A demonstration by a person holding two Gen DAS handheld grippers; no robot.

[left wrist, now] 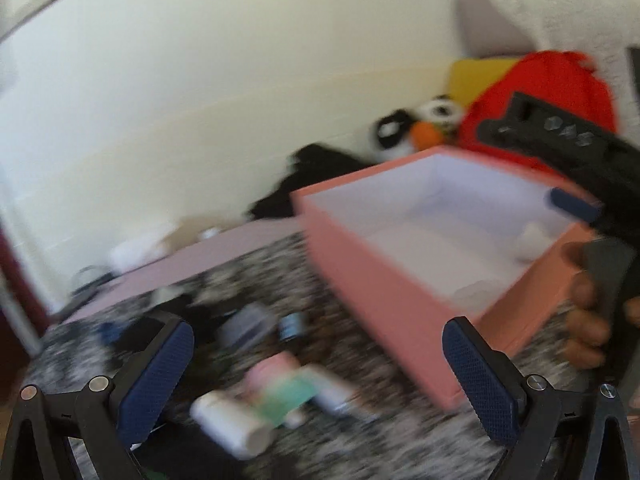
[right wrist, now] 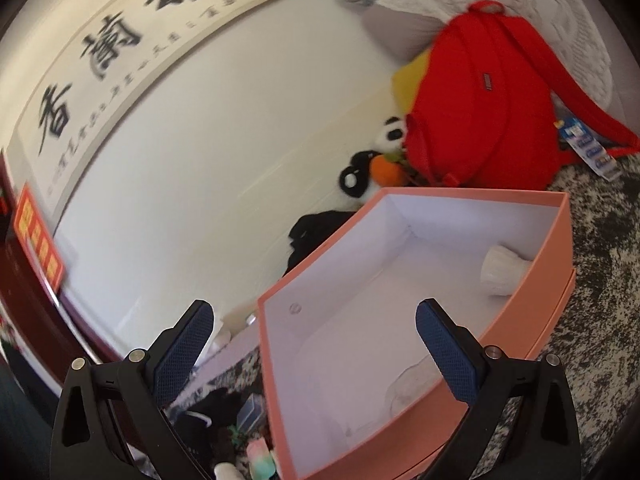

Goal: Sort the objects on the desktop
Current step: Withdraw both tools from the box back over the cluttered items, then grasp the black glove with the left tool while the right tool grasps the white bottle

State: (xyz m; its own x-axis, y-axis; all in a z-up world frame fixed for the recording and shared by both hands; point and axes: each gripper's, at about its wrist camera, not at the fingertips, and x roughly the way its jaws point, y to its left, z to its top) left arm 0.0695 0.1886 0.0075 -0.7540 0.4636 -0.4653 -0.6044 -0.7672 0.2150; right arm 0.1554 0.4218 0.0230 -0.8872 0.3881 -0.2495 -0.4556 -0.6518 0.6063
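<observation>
An open pink box (left wrist: 384, 280) with a white inside stands on a black-and-white patterned surface; it also shows in the right wrist view (right wrist: 540, 280). A white ribbed object (right wrist: 502, 270) lies in its far corner, and a clear item (right wrist: 408, 384) on its floor. My left gripper (left wrist: 318, 380) is open and empty, above a blurred pile: a white bottle (left wrist: 230, 420), a pink and green tube (left wrist: 284, 384), a small blue jar (left wrist: 292, 324). My right gripper (right wrist: 314, 344) is open and empty, over the box's near left corner; it shows in the left wrist view (left wrist: 576, 204) over the box's right side.
A red backpack (right wrist: 476, 92), a yellow item (right wrist: 406, 80) and a panda plush with an orange part (right wrist: 384, 160) sit behind the box by the white wall. Black cloth (right wrist: 316, 232) lies left of the box. A calligraphy scroll (right wrist: 120, 52) hangs above.
</observation>
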